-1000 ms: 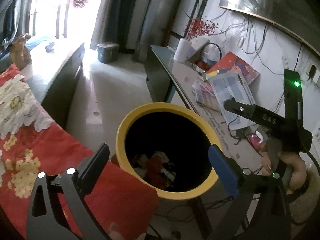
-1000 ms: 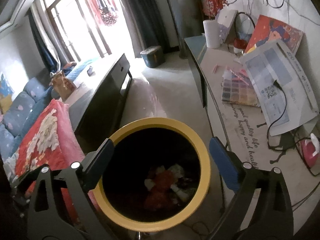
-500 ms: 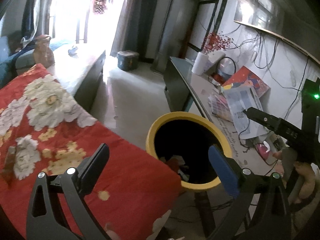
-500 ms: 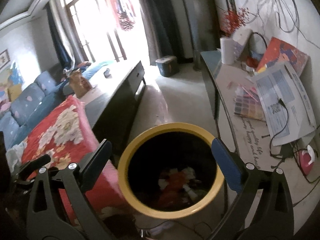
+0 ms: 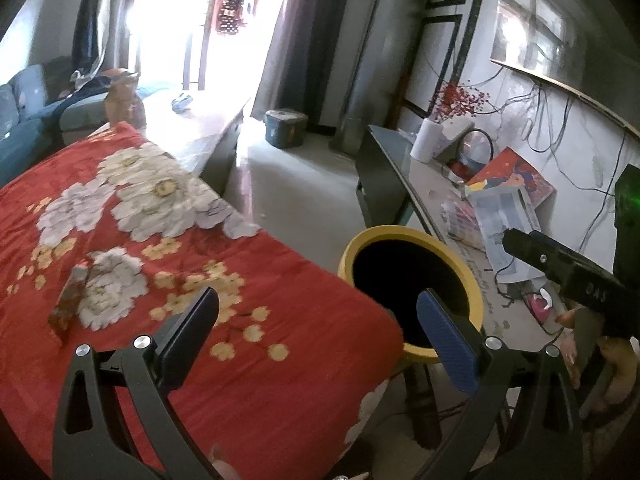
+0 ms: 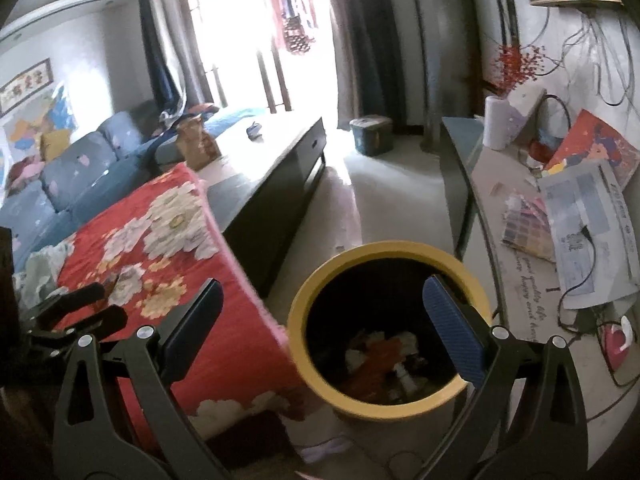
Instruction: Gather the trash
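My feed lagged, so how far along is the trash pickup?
Some trash already lies in the yellow bin. Nothing is in hand: the left gripper and right gripper are both open and empty. A brownish scrap remains on the red blanket.

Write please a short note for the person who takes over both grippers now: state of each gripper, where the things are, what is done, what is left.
Left gripper: open, empty, over the red floral blanket.
Right gripper: open, empty, near the yellow bin.
Done: mixed trash lies in the bin's bottom.
Left: a small brownish wrapper-like piece lies on the blanket, probably the next pick; what it is cannot be told for sure.
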